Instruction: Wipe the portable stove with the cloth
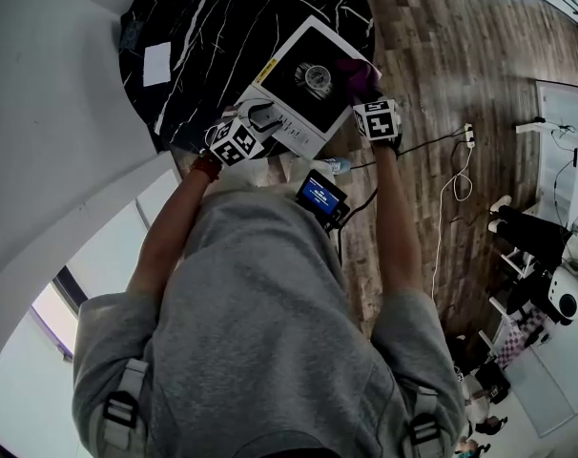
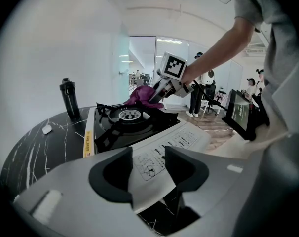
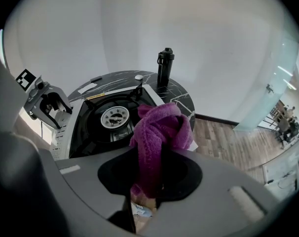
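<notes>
On black marble table, clamped stiff portable stove edge in left gripper, pinched limp purple cloth in right gripper.

Illegibly small print on the portable stove

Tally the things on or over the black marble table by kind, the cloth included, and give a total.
Portable stove: 1
Purple cloth: 1
Black bottle: 1
White card: 1
Small white object: 1
Total: 5
</notes>
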`<state>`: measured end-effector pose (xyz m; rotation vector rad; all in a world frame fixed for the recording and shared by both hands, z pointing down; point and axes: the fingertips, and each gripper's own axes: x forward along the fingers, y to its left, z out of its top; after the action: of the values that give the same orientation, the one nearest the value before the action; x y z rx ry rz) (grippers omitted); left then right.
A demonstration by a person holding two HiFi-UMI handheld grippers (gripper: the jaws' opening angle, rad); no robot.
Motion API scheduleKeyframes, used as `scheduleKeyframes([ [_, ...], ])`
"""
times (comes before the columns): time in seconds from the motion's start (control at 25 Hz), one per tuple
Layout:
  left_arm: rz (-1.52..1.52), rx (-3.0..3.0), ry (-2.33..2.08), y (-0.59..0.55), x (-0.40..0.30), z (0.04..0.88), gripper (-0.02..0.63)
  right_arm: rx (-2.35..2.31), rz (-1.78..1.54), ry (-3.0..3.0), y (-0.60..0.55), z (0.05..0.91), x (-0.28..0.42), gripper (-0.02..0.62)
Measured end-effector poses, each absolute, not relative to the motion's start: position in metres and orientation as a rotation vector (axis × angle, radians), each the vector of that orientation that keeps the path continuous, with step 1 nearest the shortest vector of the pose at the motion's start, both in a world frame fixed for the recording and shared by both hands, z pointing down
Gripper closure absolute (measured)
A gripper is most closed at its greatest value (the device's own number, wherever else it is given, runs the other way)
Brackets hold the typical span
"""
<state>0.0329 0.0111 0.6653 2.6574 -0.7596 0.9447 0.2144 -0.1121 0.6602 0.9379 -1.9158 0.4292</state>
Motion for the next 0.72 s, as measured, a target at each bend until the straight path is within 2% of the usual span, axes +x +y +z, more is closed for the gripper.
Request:
scheduleKeyframes([
  [0.72, 0.945, 2.652, -0.757, 0.011, 0.033, 0.666, 0.416, 0.899, 0.426, -1.918, -0.097, 0.662, 0.207, 0.491],
])
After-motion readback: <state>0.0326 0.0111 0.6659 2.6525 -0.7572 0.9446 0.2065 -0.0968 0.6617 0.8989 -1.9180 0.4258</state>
